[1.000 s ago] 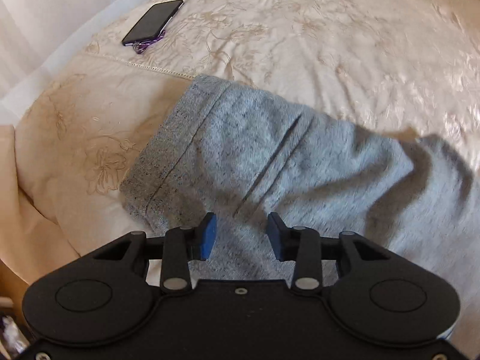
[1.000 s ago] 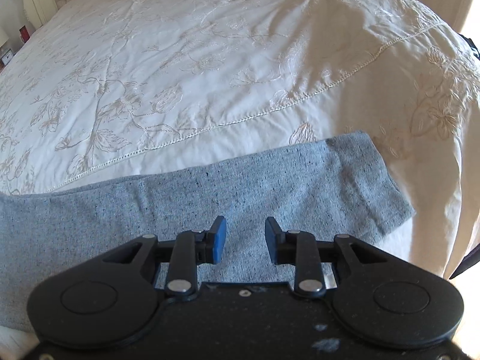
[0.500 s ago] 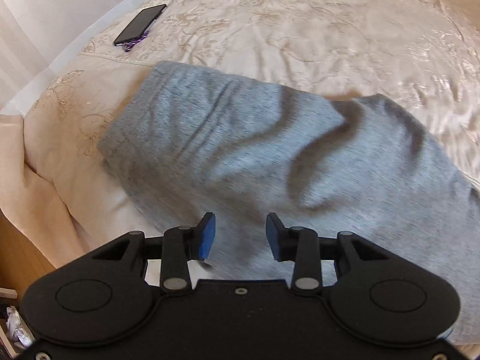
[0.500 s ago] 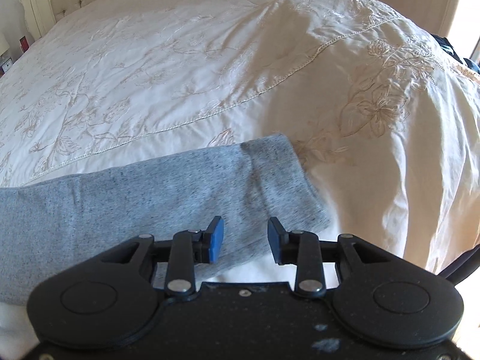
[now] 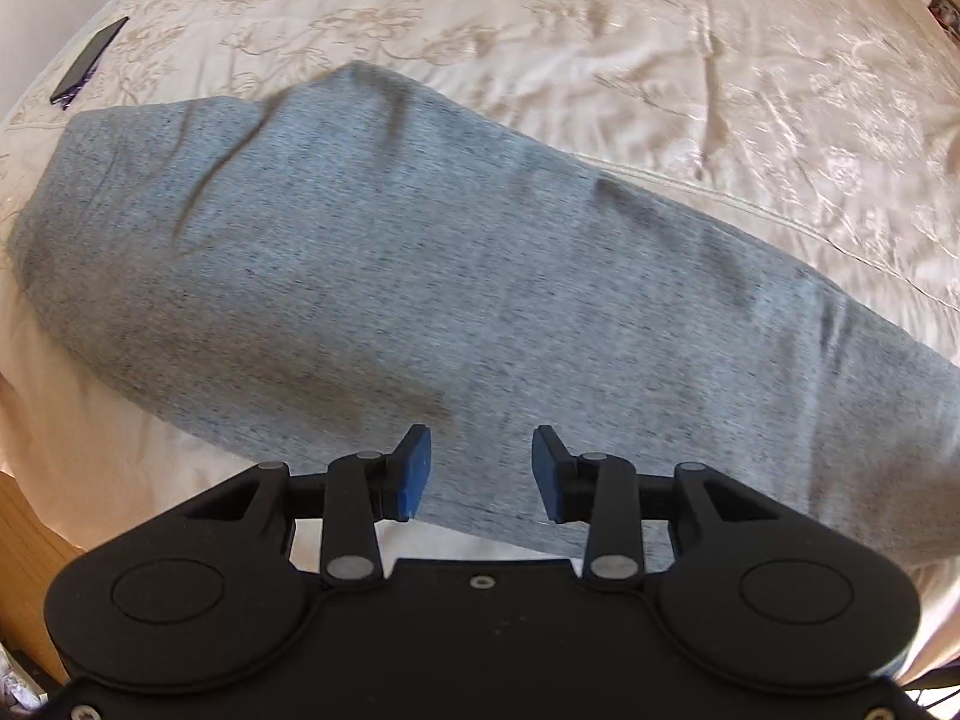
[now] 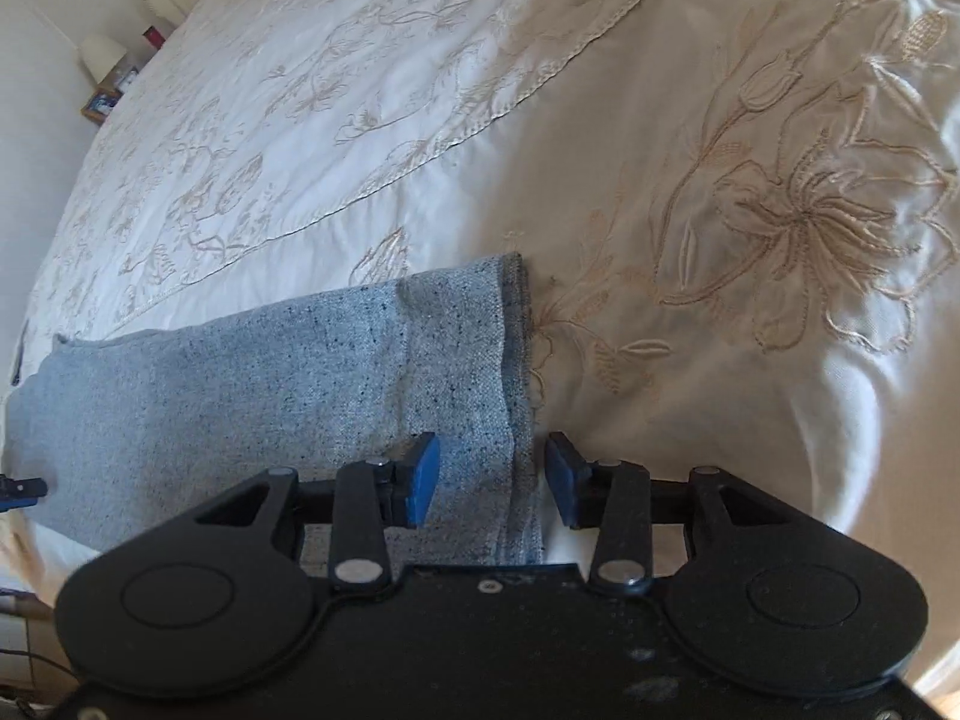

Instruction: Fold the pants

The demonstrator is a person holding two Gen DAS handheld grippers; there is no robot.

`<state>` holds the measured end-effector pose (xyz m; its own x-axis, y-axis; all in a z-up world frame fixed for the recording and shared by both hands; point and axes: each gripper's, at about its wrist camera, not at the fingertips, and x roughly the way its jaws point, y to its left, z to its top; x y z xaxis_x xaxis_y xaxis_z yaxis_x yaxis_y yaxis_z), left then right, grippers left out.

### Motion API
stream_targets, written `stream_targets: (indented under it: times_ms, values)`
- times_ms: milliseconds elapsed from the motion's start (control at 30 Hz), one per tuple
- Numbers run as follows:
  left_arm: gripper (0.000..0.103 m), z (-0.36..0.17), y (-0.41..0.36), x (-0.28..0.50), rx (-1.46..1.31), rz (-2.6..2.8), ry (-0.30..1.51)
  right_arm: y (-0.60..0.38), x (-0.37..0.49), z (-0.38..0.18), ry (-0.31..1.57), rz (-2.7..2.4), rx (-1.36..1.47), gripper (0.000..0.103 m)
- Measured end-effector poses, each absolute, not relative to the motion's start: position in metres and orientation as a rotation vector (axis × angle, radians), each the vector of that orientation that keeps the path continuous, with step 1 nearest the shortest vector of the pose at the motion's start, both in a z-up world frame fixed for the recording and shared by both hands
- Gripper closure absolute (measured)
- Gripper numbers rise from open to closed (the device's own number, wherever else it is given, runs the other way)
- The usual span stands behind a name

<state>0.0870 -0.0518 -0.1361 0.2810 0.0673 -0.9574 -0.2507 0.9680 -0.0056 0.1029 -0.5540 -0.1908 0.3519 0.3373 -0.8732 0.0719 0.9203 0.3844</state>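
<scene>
Upper left of the left view: a phone (image 5: 89, 59) is seen on the bed (image 5: 660, 60). The grey pants (image 5: 420, 276) are laid across centre frame, apparently halved lengthwise, though blur prevents certainty. Left hand-held gripper (image 5: 482, 474): jaws wide, nothing held. Right hand-held gripper (image 6: 491, 480): jaws wide, straddling the hem edge (image 6: 516, 360). Crosswise folds are judged outstanding. No writing can be read.

Pants (image 5: 450, 276) lie across the bedspread (image 5: 720, 60), running from upper left to lower right of the left wrist frame; a phone (image 5: 89, 60) rests on the bedspread at far upper left.
</scene>
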Motion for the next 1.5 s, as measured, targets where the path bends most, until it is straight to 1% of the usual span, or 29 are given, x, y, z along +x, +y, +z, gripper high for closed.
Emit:
stream_targets:
  times_ms: [200, 333, 400, 433, 533, 667, 800, 900, 967, 1033, 1167, 1267, 1300, 1367, 1500]
  values:
    - [0.057, -0.138, -0.113, 0.109, -0.072, 0.071, 1.286, -0.553, 0.134, -0.209, 1.144, 0.224, 0.46, 0.059]
    - [0.057, -0.143, -0.157, 0.134, 0.001, -0.023, 1.26, -0.553, 0.144, -0.211, 1.215, 0.171, 0.545, 0.061]
    - [0.057, -0.15, -0.174, 0.15, 0.041, -0.041, 1.246, -0.55, 0.143, -0.206, 1.242, 0.186, 0.532, 0.08]
    - [0.057, -0.154, -0.18, 0.158, 0.052, -0.052, 1.239, -0.549, 0.137, -0.201, 1.236, 0.202, 0.511, 0.093]
    - [0.057, -0.173, -0.198, 0.186, 0.112, -0.059, 1.236, -0.546, 0.121, -0.183, 1.186, 0.221, 0.485, 0.094]
    - [0.057, -0.204, -0.213, 0.219, 0.194, -0.046, 1.285, -0.547, 0.11, -0.156, 1.115, 0.231, 0.523, 0.094]
    - [0.058, -0.183, -0.212, 0.227, 0.154, -0.052, 1.258, -0.533, 0.112, -0.134, 1.089, 0.233, 0.509, 0.094]
    - [0.058, -0.153, -0.199, 0.21, 0.09, -0.029, 1.192, -0.529, 0.117, -0.127, 1.102, 0.213, 0.53, 0.094]
    - [0.058, -0.142, -0.191, 0.186, 0.052, -0.036, 1.18, -0.526, 0.12, -0.124, 1.117, 0.197, 0.532, 0.094]
    - [0.057, -0.144, -0.189, 0.164, 0.056, -0.07, 1.204, -0.525, 0.121, -0.121, 1.133, 0.178, 0.533, 0.094]
    - [0.057, -0.164, -0.195, 0.125, 0.136, -0.091, 1.251, -0.52, 0.121, -0.114, 1.149, 0.155, 0.514, 0.094]
    - [0.057, -0.192, -0.201, 0.124, 0.192, -0.114, 1.315, -0.515, 0.119, -0.104, 1.154, 0.143, 0.53, 0.094]
    - [0.057, -0.197, -0.203, 0.123, 0.226, -0.13, 1.309, -0.512, 0.118, -0.1, 1.159, 0.138, 0.53, 0.094]
    - [0.058, -0.194, -0.202, 0.125, 0.226, -0.157, 1.298, -0.504, 0.117, -0.09, 1.163, 0.127, 0.525, 0.094]
    - [0.058, -0.169, -0.168, 0.133, 0.067, -0.177, 1.259, -0.477, 0.113, -0.059, 1.133, 0.144, 0.531, 0.094]
